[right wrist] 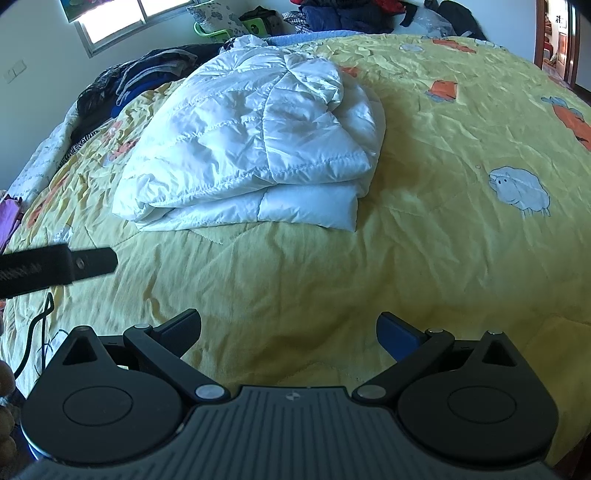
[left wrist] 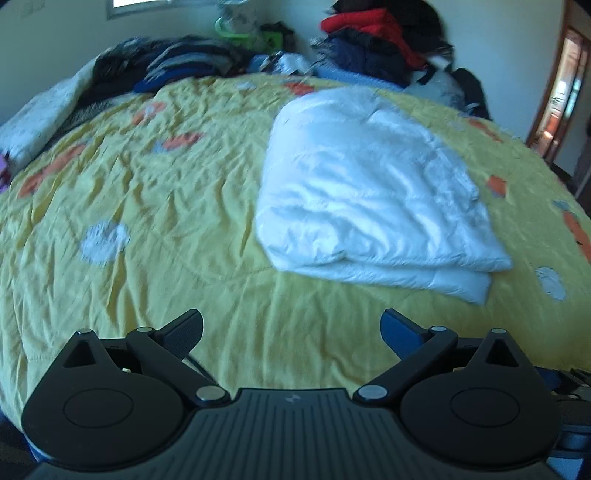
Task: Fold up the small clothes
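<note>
On bed: yellow quilt (right wrist: 443, 155) with sheep and orange animal prints covers the whole surface, wrinkled throughout. White padded jacket (right wrist: 258, 140) lies folded on the quilt, layers stacked, top panel overlapping a thicker lower fold at the near edge. It sits flat, nothing touching it.

Left gripper (left wrist: 291, 332): fingers spread wide, nothing between them. It hovers over bare quilt at the near edge of the bed; jacket (left wrist: 365, 192) lies ahead and to its right, well apart from the fingertips. Left view is motion-blurred, fine detail unreadable.

Right gripper (right wrist: 288, 328): fingers also spread wide, nothing held. Bare quilt below; jacket ahead and slightly left, apart from the tips. One inner pad (right wrist: 397, 336) shows blue. Right view is sharp.

A dark bar enters the right view at the left edge, over the quilt, near the jacket's near-left corner but not touching it; looks like one finger of the left gripper (right wrist: 88, 262).

Far side of bed: dark clothes pile (left wrist: 177, 62) at left, second pile with a red garment (left wrist: 373, 26) at right, both off the working area. Green basket (right wrist: 218, 31) by the wall under a window (right wrist: 122, 14). Open doorway (left wrist: 561, 92) at far right. Purple cloth (right wrist: 9, 218) at the left bed edge.
</note>
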Available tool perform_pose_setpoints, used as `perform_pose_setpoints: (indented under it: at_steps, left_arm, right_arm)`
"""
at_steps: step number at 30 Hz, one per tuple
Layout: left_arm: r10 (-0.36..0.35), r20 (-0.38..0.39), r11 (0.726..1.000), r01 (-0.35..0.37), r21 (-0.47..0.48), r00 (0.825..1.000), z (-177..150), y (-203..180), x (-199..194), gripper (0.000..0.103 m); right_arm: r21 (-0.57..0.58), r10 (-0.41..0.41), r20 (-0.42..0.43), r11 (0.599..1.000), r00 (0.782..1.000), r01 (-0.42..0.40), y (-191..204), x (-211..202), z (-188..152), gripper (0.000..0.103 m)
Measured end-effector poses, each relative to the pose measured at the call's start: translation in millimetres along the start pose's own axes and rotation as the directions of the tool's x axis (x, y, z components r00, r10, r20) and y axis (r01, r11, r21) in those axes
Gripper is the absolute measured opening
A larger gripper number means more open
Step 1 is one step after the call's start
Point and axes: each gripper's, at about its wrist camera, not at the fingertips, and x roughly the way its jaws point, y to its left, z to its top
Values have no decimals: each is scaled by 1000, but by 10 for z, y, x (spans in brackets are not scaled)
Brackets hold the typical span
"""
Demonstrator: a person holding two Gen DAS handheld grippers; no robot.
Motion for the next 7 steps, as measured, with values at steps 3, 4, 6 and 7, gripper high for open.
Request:
perform_pose_setpoints:
  at_steps: [3, 4, 6, 7]
  left_arm:
    - [-20, 38, 1000, 19, 10, 999, 54, -38, -83, 103]
    - [-27, 47, 999, 26, 20, 999, 67, -54, -106, 103]
    - [-56, 71, 998, 53, 42, 996, 74, -83, -148, 103]
    - [-46, 90, 998, 41, 51, 995, 71, -97, -164, 103]
  right_arm:
    - [-3, -1, 5, 1000, 1000, 1, 1, 1, 12, 103]
    - [-7, -4, 8, 1000, 1000, 4, 2, -3, 20, 103]
    - [-16, -13, 24, 1000, 1000, 13, 0, -24, 45, 103]
    - [-20, -17, 37, 1000, 999, 18, -11, -39, 74, 103]
